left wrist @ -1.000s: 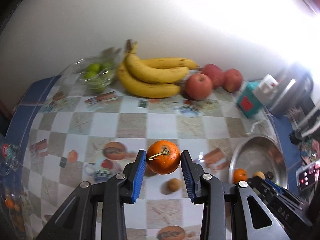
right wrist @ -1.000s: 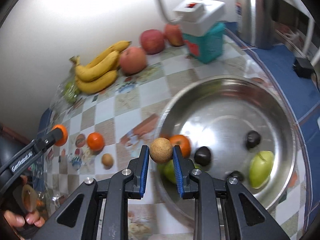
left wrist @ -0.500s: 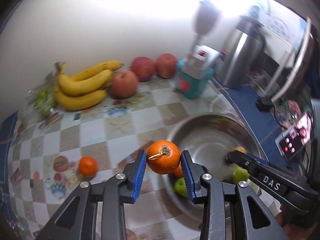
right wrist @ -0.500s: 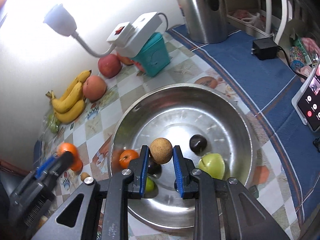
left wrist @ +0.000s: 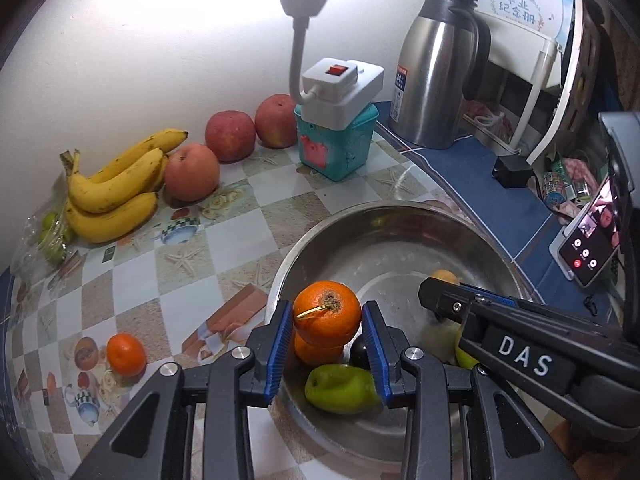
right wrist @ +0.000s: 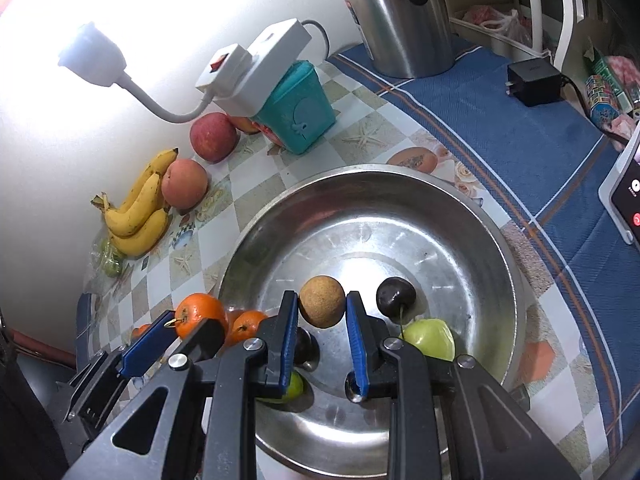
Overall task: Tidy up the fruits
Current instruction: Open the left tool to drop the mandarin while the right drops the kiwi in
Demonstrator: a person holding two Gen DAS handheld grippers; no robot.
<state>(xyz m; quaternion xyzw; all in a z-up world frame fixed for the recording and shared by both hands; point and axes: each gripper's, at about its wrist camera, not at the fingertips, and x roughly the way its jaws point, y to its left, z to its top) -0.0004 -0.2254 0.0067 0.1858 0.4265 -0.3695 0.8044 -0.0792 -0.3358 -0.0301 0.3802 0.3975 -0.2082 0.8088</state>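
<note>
Right wrist view: right hand-held gripper [right wrist: 322, 312] grasping a brown fruit [right wrist: 321, 301] and left hand-held gripper [left wrist: 326, 330] grasping an orange [left wrist: 327, 313] hover over the steel bowl [right wrist: 496, 236], so releasing both appears next.

A lit lamp [right wrist: 90, 58] blows out the white wall [left wrist: 120, 40] behind it; fisheye edges curve into dark vignette, centres stay sharp.

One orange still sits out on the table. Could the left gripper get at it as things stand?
Probably not yet: the left gripper is shut on an orange over the bowl. The loose orange itself lies unobstructed.
</note>
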